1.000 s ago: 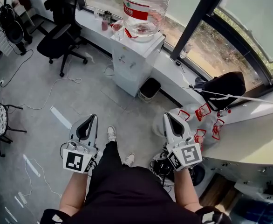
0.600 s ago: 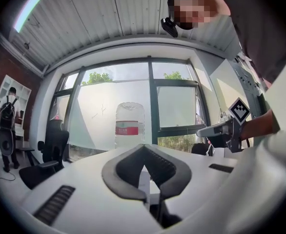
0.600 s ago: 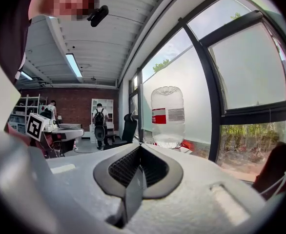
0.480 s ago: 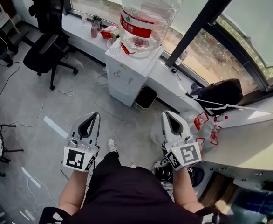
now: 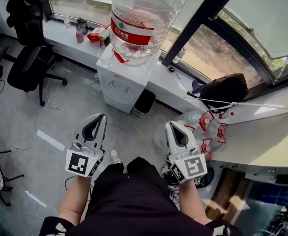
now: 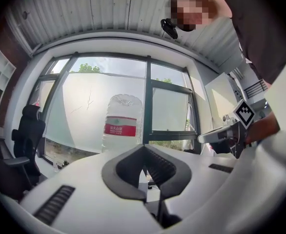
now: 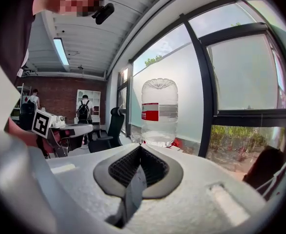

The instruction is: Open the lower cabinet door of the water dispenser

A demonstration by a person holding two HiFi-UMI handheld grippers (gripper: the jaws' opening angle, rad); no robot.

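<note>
We held both tools out before us on bent forearms, the left gripper (image 5: 100, 117) about level and the right gripper (image 5: 169, 125) tipped slightly down, each with its ribbed black jaws closed on nothing. The boxy white water dispenser (image 5: 115, 82) (a clear ribbed bottle (image 5: 144, 18), red-labelled, upended on top) stood ahead by the window, well apart from both, its lower cabinet door (image 5: 115, 101) shut.
</note>
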